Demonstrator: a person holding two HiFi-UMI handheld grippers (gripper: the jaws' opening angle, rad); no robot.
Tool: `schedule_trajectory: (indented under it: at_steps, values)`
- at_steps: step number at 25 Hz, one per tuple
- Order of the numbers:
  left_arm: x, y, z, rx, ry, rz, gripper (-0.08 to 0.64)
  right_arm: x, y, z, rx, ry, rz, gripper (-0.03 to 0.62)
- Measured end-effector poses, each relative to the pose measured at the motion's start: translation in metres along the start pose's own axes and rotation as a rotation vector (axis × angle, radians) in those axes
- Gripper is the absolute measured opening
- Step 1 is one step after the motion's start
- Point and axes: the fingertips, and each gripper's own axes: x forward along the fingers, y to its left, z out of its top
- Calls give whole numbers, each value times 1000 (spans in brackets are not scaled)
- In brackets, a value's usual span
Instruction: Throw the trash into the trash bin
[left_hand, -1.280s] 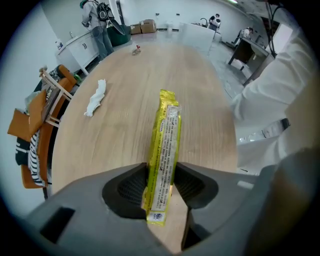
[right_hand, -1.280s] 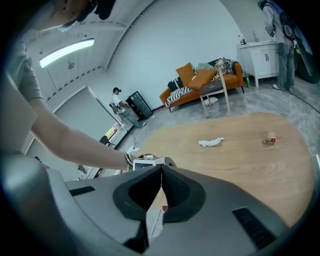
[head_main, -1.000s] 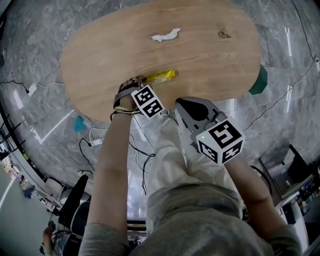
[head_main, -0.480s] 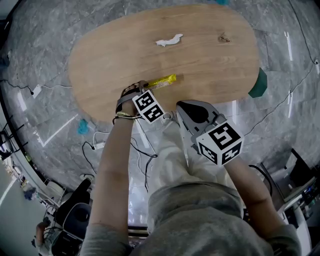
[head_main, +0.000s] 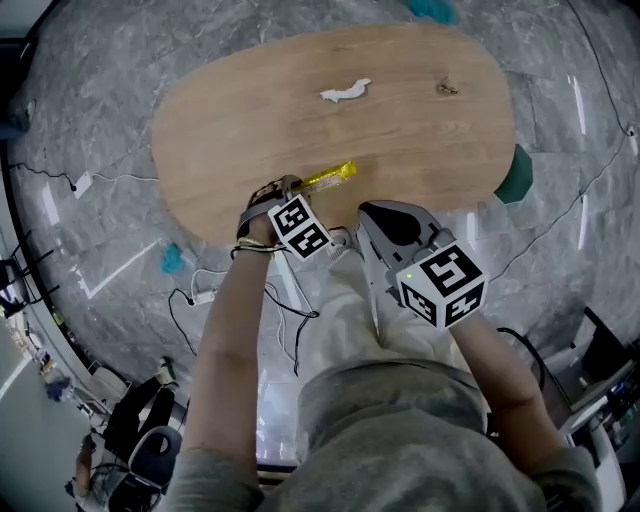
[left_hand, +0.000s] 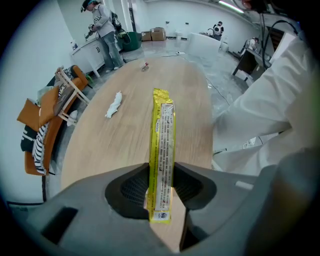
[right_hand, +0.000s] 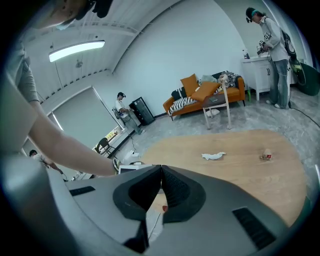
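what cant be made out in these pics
Head view: green object beside the table, half hidden by the tabletop; bin or not, unclear.
Head view: small item at the far end, too small to identify.
Head view: the left gripper covers the near end of the yellow wrapper.
Left gripper view: wrapper print too small to read.

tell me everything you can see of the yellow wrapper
The wrapper is a long, narrow, flat packet, glossy like foil or plastic: yellow edges, a pale printed strip down its middle, a crimped far end. The left gripper is shut on its near end; the rest juts straight out over the table.
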Motion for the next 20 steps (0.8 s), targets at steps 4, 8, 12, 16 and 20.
schedule_trajectory:
  at_steps: [4,8,12,16,20]
  values:
    - [-14,-4,0,-28,-20,10,144,-5,10,2,-20,-4,5,9]
    - [-30,-7,-2,-63,-38,25,144,-8,24,1,-36,-3,15,9]
    - [-48,-12,-3,-109,-71,32,144,-15,37,1,-56,-8,17,9]
    - [-66,-16,-4,-136,-100,44,144,-21,45,4,-69,-19,4,9]
    - [-83,-23,-5,-170,-128,55,144,-31,52,3,-81,-29,-7,9]
